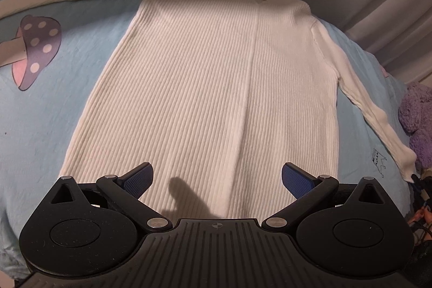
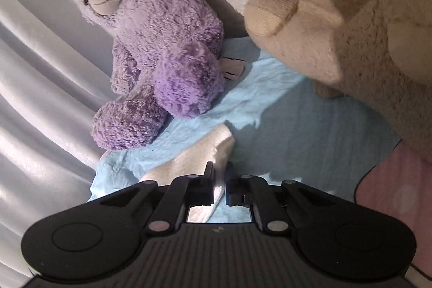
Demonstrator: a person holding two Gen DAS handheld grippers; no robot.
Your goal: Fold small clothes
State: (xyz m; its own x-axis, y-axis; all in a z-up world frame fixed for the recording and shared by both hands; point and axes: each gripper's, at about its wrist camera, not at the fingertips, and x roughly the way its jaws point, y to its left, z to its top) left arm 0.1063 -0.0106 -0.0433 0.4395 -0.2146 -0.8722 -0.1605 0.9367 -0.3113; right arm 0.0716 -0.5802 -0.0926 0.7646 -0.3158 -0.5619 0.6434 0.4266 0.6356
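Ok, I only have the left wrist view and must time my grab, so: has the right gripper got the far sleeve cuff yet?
Observer: Yes. The right gripper is shut on the sleeve cuff.
Operator: Anything crowding it there?
Observer: A purple teddy bear lies just beyond the cuff, not touching it.
Operator: Only that?
Observer: No, a beige plush toy looms on the other side, on the blue bedsheet.

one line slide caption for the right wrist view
Right tool shut on white sleeve cuff beside purple teddy bear.
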